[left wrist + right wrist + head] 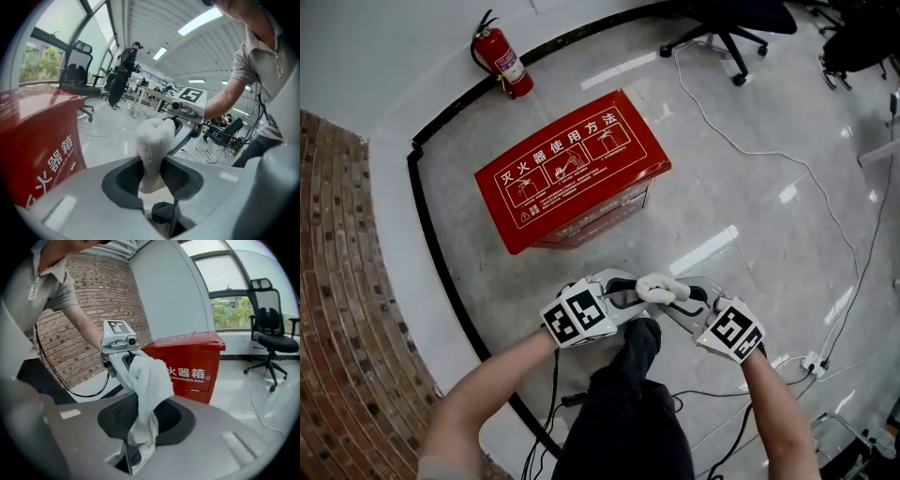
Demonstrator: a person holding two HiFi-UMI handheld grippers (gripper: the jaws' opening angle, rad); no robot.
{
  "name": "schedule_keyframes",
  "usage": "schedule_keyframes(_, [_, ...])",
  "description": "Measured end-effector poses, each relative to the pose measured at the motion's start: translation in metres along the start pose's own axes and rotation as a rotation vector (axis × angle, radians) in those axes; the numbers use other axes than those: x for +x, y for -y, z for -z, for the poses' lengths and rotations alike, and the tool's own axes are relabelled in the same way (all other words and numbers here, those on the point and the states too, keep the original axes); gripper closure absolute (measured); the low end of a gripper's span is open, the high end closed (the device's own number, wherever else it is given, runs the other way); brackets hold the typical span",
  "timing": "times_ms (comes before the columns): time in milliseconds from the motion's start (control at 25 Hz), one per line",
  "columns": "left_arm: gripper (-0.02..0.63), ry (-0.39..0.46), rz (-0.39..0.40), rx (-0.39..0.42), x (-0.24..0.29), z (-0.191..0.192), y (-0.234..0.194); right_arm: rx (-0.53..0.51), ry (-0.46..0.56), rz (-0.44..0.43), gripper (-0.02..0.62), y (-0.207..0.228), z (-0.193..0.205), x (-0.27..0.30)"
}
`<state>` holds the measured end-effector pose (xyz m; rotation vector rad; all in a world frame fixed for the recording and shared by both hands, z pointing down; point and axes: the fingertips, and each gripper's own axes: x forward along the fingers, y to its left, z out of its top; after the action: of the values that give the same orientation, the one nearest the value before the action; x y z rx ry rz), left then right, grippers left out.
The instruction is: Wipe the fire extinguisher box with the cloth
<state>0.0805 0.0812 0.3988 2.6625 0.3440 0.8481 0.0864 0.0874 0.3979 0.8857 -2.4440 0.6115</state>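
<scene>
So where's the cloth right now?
Head view, bottom centre: the cloth spans the left gripper and right gripper, both gripping it, clear of the fire extinguisher box.

place: open office | signs: swivel chair (269, 329); desks (151, 95); ceiling strip lights (199, 21); floor cable (766, 150)

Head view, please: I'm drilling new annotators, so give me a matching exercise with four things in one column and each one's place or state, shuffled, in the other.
Things:
1. fire extinguisher box
2. fire extinguisher
3. cloth
4. office chair

Places or states:
A. black, at the top edge of the view
B. white, pinched by both the left gripper and the right gripper
C. by the white wall, apart from the box
D. red, on the floor, white printed instructions on top

Pairs: 1-D, 2-C, 3-B, 4-A.
</scene>
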Motion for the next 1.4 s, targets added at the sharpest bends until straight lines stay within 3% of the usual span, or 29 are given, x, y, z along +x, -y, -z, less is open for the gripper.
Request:
schedule_keyframes(240, [0.479,-0.011,-0.22,-0.185,0.039,-0.008,-0.088,0.106,-0.022,0.16,0.494,0.12,0.019,-0.012])
schedule_keyframes(400, [0.499,-0.034,-0.314,-0.303,0.053,-0.008,-0.127,0.086,-0.003,0.18,0.492,0.186,0.003,-0.016])
schedule_keyframes(560, [0.601,-0.019,-0.341,-0.352,0.072,-0.027,-0.139,0.032,0.045,0.138,0.492,0.222,-0.029,0.0])
schedule_keyframes(800, [0.603,-0.028,-0.438,-0.477,0.098,-0.042,-0.166,-0.13,0.082,-0.024,0.492,0.249,-0.059,0.02])
schedule_keyframes(1120, [0.603,0.001,-0.613,-0.578,0.13,-0.061,-0.201,-0.24,0.158,-0.209,0.497,0.296,-0.095,0.061])
schedule_keyframes(1280, [0.603,0.062,-0.673,-0.624,0.134,-0.063,-0.228,-0.333,0.183,-0.246,0.497,0.319,-0.128,0.094])
schedule_keyframes(1400, [0.603,0.067,-0.693,-0.602,0.14,-0.056,-0.244,-0.359,0.218,-0.235,0.498,0.342,-0.149,0.117])
